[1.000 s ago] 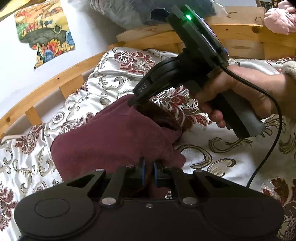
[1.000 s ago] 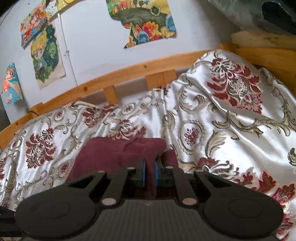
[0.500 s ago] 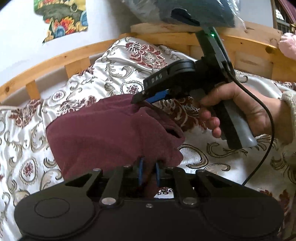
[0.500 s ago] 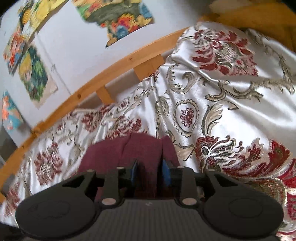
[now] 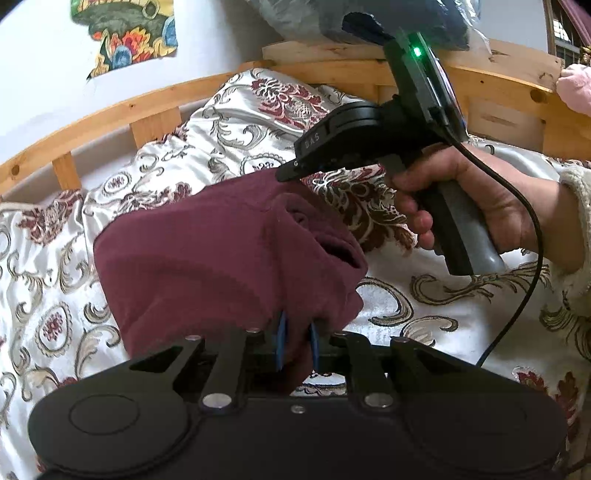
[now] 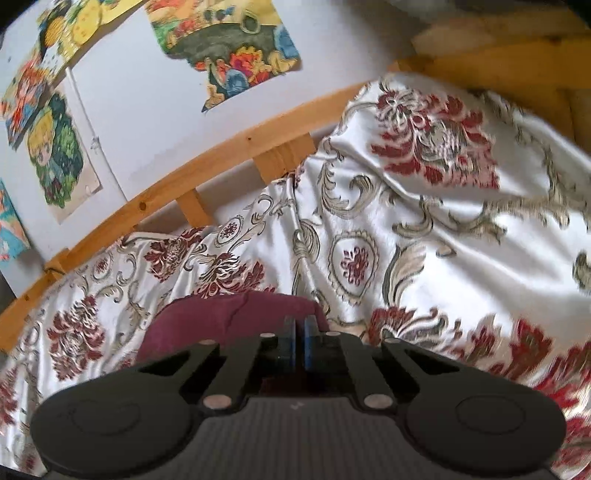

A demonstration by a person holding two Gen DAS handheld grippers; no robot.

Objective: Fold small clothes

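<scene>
A maroon garment (image 5: 221, 251) lies bunched on the patterned satin bedcover (image 5: 424, 306). My left gripper (image 5: 295, 341) is shut on its near edge, with cloth pinched between the blue pads. My right gripper (image 5: 286, 175), held by a hand (image 5: 461, 192), hovers with its tip at the garment's far edge. In the right wrist view the right gripper (image 6: 299, 334) has its pads pressed together with no cloth between them. The garment (image 6: 221, 314) lies just below and ahead of that gripper.
A wooden bed rail (image 5: 147, 110) curves along the wall behind the bedcover. A plastic-wrapped dark bundle (image 5: 332, 18) rests on the headboard, and a pink cloth (image 5: 576, 88) sits at the far right. A black cable (image 5: 532, 221) trails from the right gripper.
My right gripper held the garment's far edge, opened, and has now closed with no cloth in it. My left gripper kept its grip on the near edge.
</scene>
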